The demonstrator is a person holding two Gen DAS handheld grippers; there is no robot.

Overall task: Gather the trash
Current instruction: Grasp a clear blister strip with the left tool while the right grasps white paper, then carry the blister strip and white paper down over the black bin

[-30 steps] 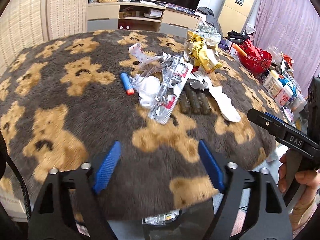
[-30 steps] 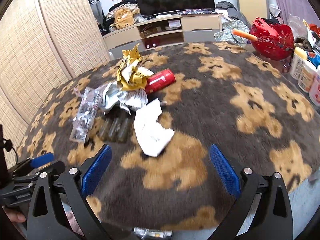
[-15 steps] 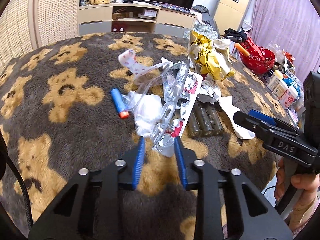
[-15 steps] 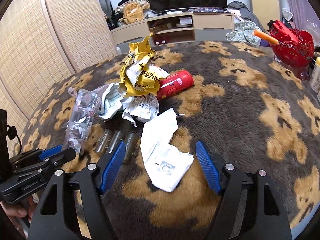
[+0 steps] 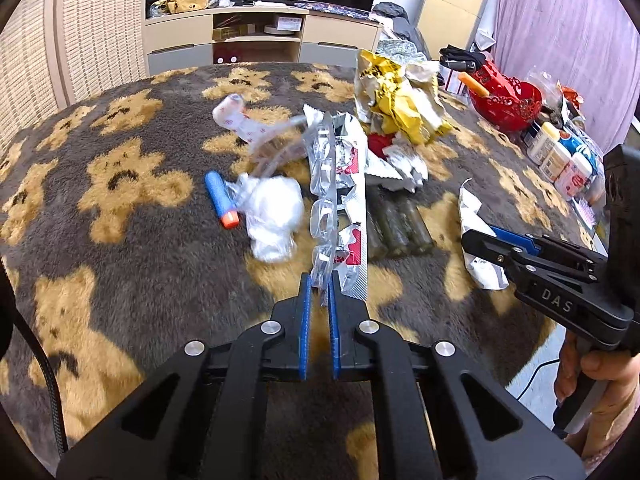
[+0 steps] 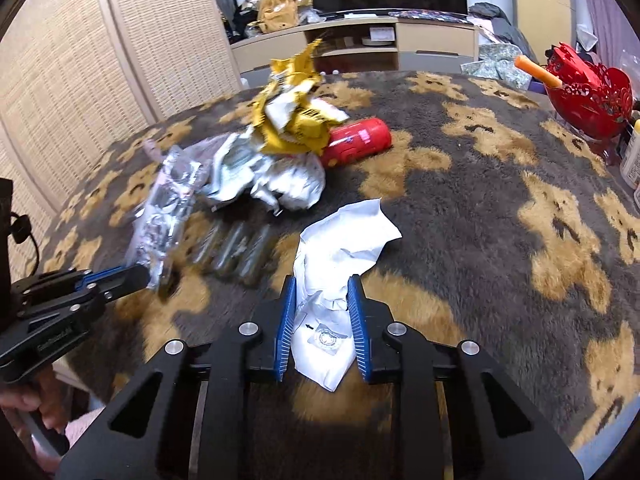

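Trash lies heaped on a bear-patterned rug [image 5: 120, 240]. My left gripper [image 5: 319, 280] is shut on the near end of a long clear blister pack with a red-and-white card [image 5: 338, 200]; it also shows in the right wrist view [image 6: 164, 216]. My right gripper [image 6: 322, 284] is closed around a crumpled white paper wrapper [image 6: 340, 248], its blue pads pressing both sides; the wrapper also shows in the left wrist view [image 5: 476, 232]. Beyond lie a yellow crumpled bag [image 6: 292, 112], a red can [image 6: 356, 144], silver foil [image 6: 272, 176], three dark tubes [image 5: 400, 224], a white plastic wad [image 5: 272, 212] and a blue foam dart [image 5: 222, 198].
A red basket [image 6: 584, 92] with an orange stick stands at the rug's far right, with several white bottles [image 5: 560, 156] beside it. A low TV cabinet [image 5: 260, 40] and wicker screens [image 6: 100, 60] stand behind. The rug's near edge drops off below both grippers.
Both grippers moved forward and closed: the left onto the blister pack's near end, the right onto the white paper wrapper. The blister pack has lifted and tilted.
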